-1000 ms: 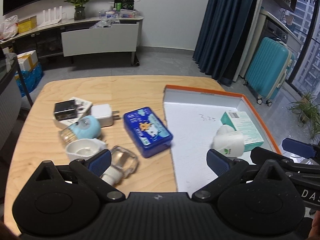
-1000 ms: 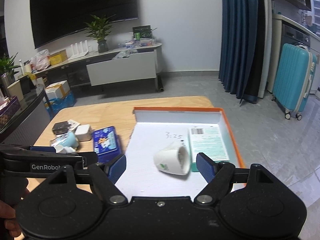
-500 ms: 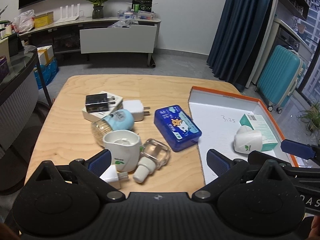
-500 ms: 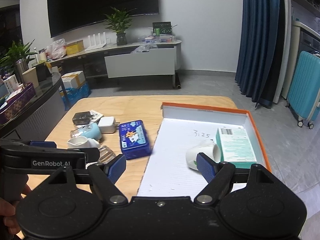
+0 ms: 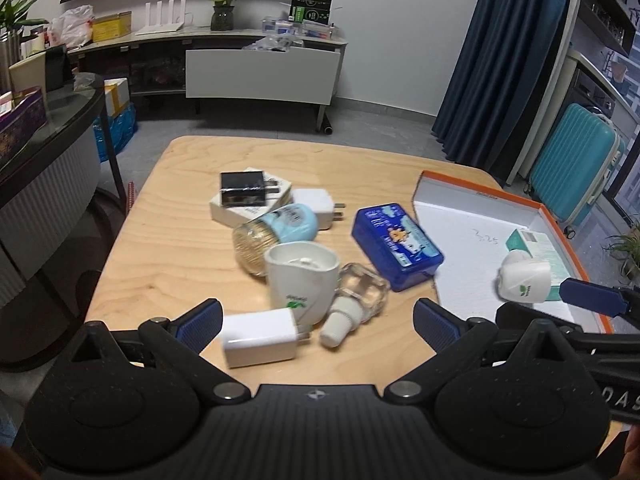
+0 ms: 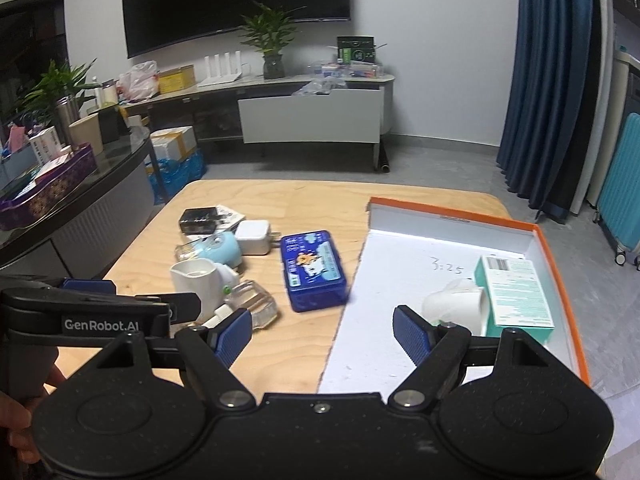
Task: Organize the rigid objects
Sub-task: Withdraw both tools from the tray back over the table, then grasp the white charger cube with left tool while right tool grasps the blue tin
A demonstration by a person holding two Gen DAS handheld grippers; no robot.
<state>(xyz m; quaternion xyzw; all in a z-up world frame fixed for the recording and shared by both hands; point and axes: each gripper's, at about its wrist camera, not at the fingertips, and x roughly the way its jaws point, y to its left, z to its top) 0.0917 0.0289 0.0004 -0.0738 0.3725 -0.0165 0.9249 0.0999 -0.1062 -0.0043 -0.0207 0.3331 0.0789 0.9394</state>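
Both grippers hover above the near edge of the wooden tabletop with their jaws wide apart and nothing between them: the left gripper over the clutter, the right gripper over the seam between tabletop and tray. The orange-rimmed white tray lies on the right; inside it a white plug-in device lies on its side, touching a teal-and-white carton at the right wall. Just left of the tray sits a blue tin case. Further left is a cluster: a white cup-shaped plug-in unit, a clear refill bottle, a white charger nearest, a light-blue bottle, another white adapter and a black adapter on a white box.
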